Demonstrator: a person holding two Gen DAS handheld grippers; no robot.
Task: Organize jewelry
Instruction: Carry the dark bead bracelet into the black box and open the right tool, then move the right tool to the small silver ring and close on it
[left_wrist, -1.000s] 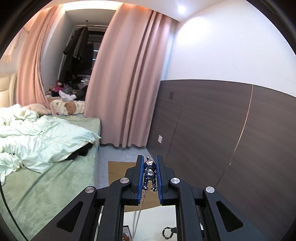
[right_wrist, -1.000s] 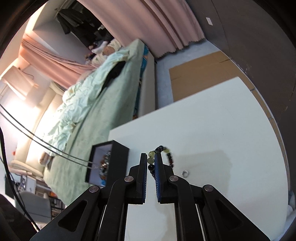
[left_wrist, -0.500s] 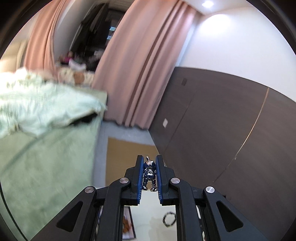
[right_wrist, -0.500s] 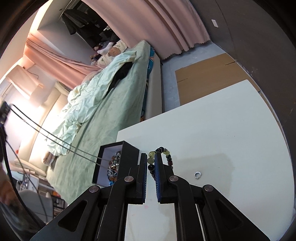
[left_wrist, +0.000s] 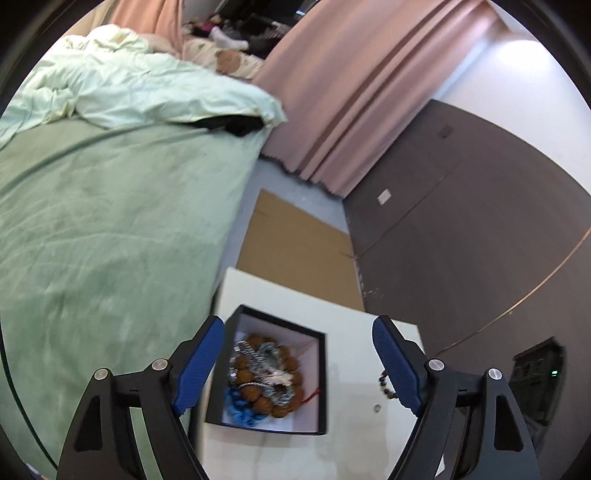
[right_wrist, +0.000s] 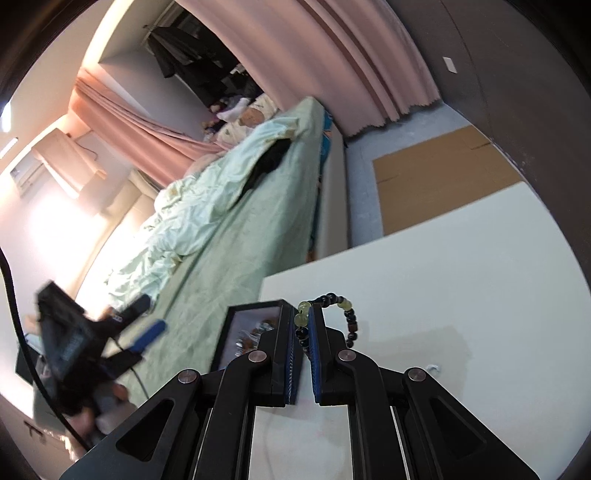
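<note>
A black jewelry box (left_wrist: 320, 373) with a white lining sits on the white table (left_wrist: 354, 450). In it lie brown beads, a silver chain with its pendant (left_wrist: 264, 365) and blue beads. My left gripper (left_wrist: 298, 363) is open and empty, above the box. My right gripper (right_wrist: 303, 334) is shut on a bead bracelet (right_wrist: 345, 314) of dark and pale green beads, beside the box (right_wrist: 255, 325). A small silver ring (right_wrist: 432, 367) lies on the table to the right; it also shows in the left wrist view (left_wrist: 376, 407).
A bed with a green cover (left_wrist: 103, 229) and a pale duvet runs along the table's left side. Brown cardboard (left_wrist: 295, 251) lies on the floor beyond the table. A dark panelled wall (left_wrist: 480, 240) stands to the right, pink curtains behind.
My left gripper tilted down over the box and opened; the silver pendant chain it held now lies in the box. My right gripper kept the bracelet and moved nearer the box.
</note>
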